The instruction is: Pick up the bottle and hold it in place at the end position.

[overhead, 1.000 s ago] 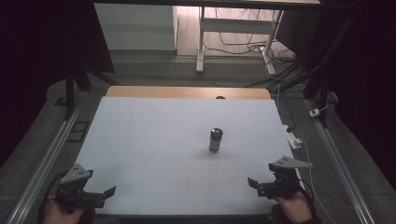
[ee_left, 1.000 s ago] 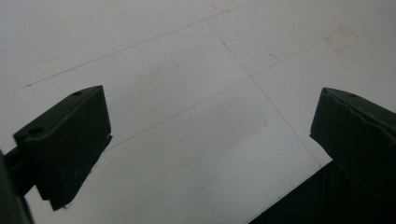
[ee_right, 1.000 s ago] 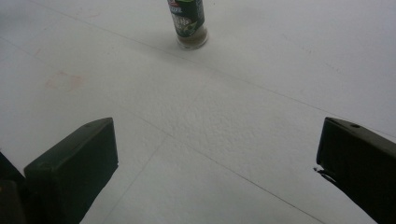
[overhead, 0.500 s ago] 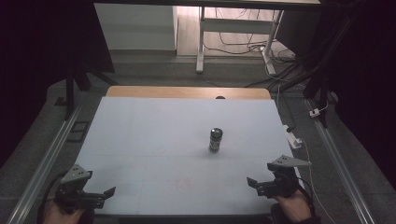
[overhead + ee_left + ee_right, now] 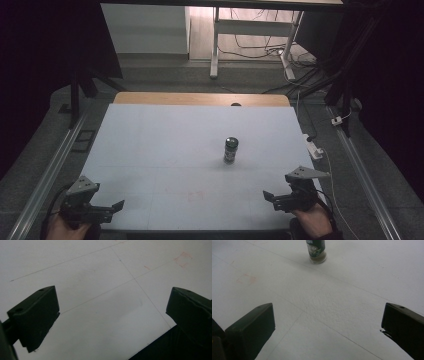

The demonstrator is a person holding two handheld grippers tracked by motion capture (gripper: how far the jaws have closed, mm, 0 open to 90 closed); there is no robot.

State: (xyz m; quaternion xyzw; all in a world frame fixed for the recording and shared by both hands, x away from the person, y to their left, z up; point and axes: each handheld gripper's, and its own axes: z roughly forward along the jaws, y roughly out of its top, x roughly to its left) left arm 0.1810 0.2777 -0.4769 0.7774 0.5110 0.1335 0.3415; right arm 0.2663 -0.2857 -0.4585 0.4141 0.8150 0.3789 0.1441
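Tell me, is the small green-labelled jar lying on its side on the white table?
No, the small green-labelled jar stands upright on the white table, lid up.

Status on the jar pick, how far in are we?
Nothing looks done yet: the small green-labelled glass jar stands upright, untouched, mid white table. In hand: nothing. The right hand-held gripper sits open at the near edge, aimed toward the jar; the left hand-held gripper is open at the near left corner. Left: approach, grasp and whatever follows.
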